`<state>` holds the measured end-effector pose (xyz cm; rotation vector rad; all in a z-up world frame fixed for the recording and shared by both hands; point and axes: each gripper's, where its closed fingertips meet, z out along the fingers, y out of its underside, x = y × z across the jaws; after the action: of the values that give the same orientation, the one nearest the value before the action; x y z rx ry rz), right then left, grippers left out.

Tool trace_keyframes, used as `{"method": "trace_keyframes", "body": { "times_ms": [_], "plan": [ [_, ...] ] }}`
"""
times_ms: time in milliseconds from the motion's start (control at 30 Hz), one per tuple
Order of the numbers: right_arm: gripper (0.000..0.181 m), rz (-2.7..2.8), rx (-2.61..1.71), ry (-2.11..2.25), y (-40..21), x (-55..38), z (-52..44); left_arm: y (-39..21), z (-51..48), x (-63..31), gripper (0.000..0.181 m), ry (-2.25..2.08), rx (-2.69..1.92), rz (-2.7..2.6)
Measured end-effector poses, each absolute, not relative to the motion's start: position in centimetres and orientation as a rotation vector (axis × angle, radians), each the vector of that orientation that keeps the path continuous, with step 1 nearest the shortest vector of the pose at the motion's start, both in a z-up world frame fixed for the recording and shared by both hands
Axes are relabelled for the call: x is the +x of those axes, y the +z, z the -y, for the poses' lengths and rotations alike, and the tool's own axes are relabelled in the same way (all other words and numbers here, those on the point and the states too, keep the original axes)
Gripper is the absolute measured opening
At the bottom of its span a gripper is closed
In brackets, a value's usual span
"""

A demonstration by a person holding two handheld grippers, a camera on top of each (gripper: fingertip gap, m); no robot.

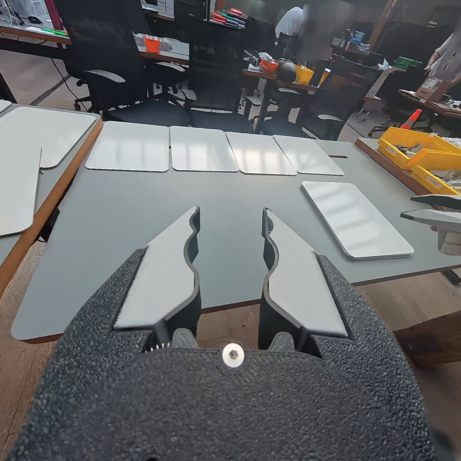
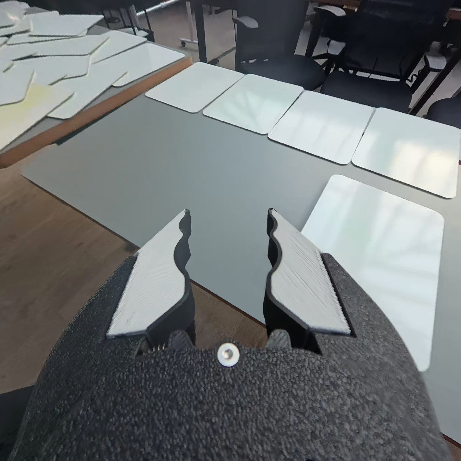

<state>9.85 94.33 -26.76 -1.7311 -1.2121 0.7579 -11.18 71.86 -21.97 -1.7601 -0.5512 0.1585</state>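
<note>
Hovering spread and empty over the grey bench (image 1: 149,212): left tongs (image 1: 230,212), right tongs (image 2: 229,212). Yellow bins (image 1: 409,149) hold pale parts; white boards (image 1: 356,219) stacked nearby.

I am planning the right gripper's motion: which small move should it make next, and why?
Probably shift the open, empty right gripper rightward over the stack of white boards. The stack lies just beside its right finger, the nearest thing to it.

L gripper (image 1: 230,208) – fingers spread, empty. R gripper (image 2: 229,210) – same, fingers apart, holding nothing.
</note>
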Motion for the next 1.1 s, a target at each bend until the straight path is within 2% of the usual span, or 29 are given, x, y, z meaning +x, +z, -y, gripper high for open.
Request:
{"method": "trace_keyframes", "body": {
  "times_ms": [133, 367, 567, 700, 933, 1100],
  "plan": [
    [0.071, 1.139, -1.753, 0.776, -26.7, 1.8, -90.7, -21.4, -65.7, -17.9, 0.054, 0.225, -1.77, 0.509],
    [0.078, 1.197, -1.826, 0.824, -29.3, -11.6, -84.1, -21.5, -58.0, -27.7, 0.058, 0.257, -1.791, 0.595],
    [0.085, 1.396, -1.829, 0.858, -33.9, -24.4, -82.6, -25.0, -54.7, -34.0, 0.059, 0.298, -1.808, 0.714],
    [0.084, 1.468, -1.836, 0.851, -36.7, -35.4, -85.7, -25.9, -53.2, -38.0, 0.06, 0.353, -1.83, 0.792],
    [0.087, 1.407, -1.901, 0.69, -42.4, -55.1, -97.8, -26.4, -53.2, -46.1, 0.057, 0.443, -1.872, 0.874],
    [0.085, 1.386, -2.097, 0.529, -47.1, -61.1, -102.7, -28.1, -55.3, -49.5, 0.056, 0.399, -1.914, 0.914]
  ]
}}
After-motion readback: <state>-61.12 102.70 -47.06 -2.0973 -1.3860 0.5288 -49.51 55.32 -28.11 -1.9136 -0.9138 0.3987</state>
